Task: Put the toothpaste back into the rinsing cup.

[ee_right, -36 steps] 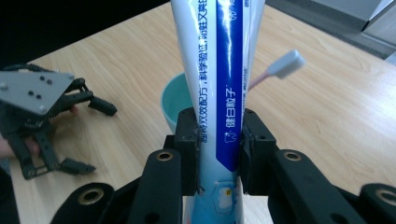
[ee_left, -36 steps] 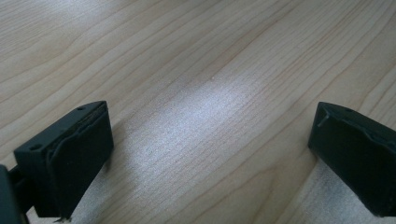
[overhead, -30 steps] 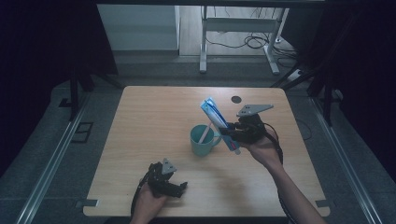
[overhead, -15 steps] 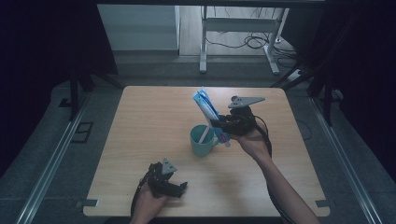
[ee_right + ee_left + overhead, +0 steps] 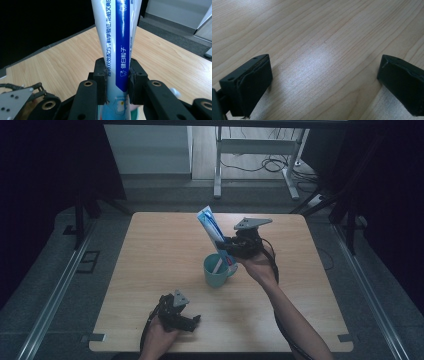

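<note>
Near the front edge of the bench, left of centre: the left gripper (image 5: 192,319) sits low on the wood in the person's left hand (image 5: 159,336), well apart from everything else.
Left jaws: wide apart, nothing between them; the left gripper view shows both black pads (image 5: 253,83) over bare wood grain.
Bench: the bench (image 5: 150,250) is pale wood, lit by a soft sheen across the middle.
Cup: a teal cup (image 5: 216,271) stands upright around the middle of the bench, a little right of centre, handle turned toward the right gripper.
Toothpaste tube: the blue-and-white toothpaste tube (image 5: 212,231) stands steeply tilted, its flat crimped end up and leaning toward the far left, its lower end down inside the cup's mouth.
Tube close up: in the right gripper view the tube (image 5: 117,50) rises between the pads, blue stripe with white lettering facing the camera.
Right jaws: narrow, clamped on the tube's lower part from both sides, pads (image 5: 102,82) pressed against it.
Right gripper: the right gripper (image 5: 226,246) hangs just beside and above the cup's rim, grey plate on top, held by the right hand (image 5: 257,265), forearm reaching in from the front right corner.
</note>
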Tool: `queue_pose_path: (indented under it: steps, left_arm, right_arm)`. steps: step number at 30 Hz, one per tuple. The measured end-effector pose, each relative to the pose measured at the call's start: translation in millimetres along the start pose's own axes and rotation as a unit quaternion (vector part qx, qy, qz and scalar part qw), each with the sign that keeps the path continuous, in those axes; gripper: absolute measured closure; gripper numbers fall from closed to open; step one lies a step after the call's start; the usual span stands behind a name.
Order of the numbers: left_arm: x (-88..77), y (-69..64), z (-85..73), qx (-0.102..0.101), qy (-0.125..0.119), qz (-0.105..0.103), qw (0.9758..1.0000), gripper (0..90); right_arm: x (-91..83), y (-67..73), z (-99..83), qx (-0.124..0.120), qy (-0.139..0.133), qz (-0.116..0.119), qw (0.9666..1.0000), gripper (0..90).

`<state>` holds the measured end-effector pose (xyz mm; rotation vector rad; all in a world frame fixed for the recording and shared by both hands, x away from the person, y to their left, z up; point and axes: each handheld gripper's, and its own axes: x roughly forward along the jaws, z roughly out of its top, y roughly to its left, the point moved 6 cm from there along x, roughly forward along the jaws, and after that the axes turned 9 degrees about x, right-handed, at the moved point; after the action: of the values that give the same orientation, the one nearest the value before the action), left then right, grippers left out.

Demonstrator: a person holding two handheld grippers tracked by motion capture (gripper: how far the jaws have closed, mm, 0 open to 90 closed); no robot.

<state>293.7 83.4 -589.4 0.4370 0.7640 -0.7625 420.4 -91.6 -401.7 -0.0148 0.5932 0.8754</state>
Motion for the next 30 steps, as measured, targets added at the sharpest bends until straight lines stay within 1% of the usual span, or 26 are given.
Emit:
queue_pose_path:
  steps: [1,5,9,17,20,21,25,26,30]
  left_arm:
    - [0.1,-0.2,0.1,-0.001,-0.001,0.0,1.0,0.0]
    - [0.1,-0.3,0.1,-0.002,-0.001,-0.001,1.0,0.0]
    - [0.1,-0.2,0.0,-0.001,-0.001,0.0,1.0,0.0]
    - [0.1,-0.2,0.1,-0.001,-0.001,0.0,1.0,0.0]
    - [0.1,-0.5,0.0,-0.003,-0.001,0.0,1.0,0.0]
    - [0.0,0.1,0.0,0.001,0.0,0.0,1.0,0.0]
    - [0.0,0.3,0.0,0.002,0.0,0.001,1.0,0.0]
    - [0.0,0.2,0.0,0.002,0.0,0.0,1.0,0.0]
    - [0.0,-0.5,-0.1,-0.002,0.0,-0.001,1.0,0.0]
  right_arm:
    - [3.8,0.6,0.7,-0.001,-0.003,0.0,1.0,72.4]
    - [9.3,1.3,1.5,0.002,-0.007,0.001,1.0,72.3]
    - [18.3,2.0,2.1,0.004,-0.012,-0.004,0.9999,72.3]
    - [29.5,2.0,-1.0,0.004,-0.018,-0.004,0.9998,72.4]
    - [35.4,2.2,-5.0,0.001,-0.016,-0.006,0.9999,72.3]
    - [37.0,1.9,-6.4,0.0,-0.015,-0.006,0.9999,72.3]
    - [41.5,1.1,-11.4,0.001,-0.013,-0.008,0.9999,72.3]
    - [44.8,-0.2,-14.8,0.001,-0.012,-0.01,0.9999,72.3]
    - [49.3,-1.2,-20.5,0.002,-0.009,-0.01,0.9999,72.3]
